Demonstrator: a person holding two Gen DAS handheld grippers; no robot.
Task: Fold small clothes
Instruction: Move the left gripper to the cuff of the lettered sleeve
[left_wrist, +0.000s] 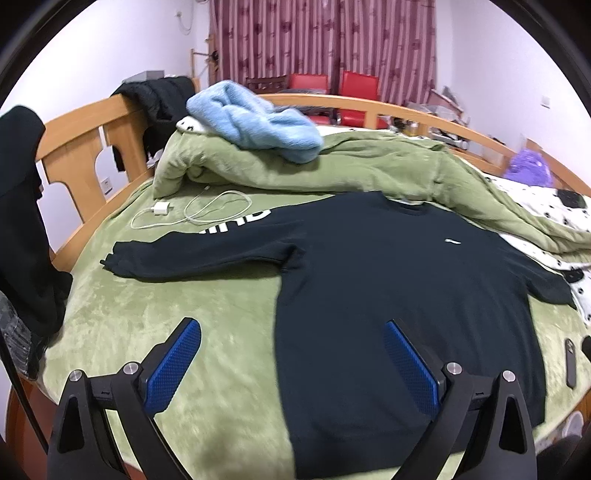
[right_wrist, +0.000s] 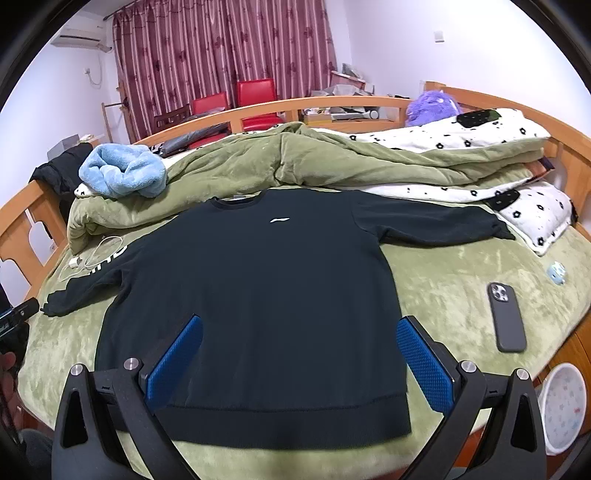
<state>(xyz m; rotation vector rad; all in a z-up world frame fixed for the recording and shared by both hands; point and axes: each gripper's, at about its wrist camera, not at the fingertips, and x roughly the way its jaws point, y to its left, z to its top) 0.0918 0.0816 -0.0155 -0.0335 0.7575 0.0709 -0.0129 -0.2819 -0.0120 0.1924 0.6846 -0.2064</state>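
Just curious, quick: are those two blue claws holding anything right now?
Left gripper: open, holding nothing, above the dark sweatshirt.
Right gripper: open, holding nothing, above the same sweatshirt.

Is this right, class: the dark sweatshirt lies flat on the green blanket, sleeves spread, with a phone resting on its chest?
Not quite. The phone rests on the green blanket beside the dark sweatshirt, not on its chest; the right wrist view shows this. The rest stands.

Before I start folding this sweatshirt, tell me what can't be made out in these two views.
- Sleeve lettering: left wrist view, partly hidden by the sleeve's fold; unreadable.
- Sweatshirt hem: left wrist view, cut off by the bottom edge and the tongs.
- Phone: left wrist view, squeezed at the fisheye edge.
- Charger cable: right wrist view, partly under the sleeve.
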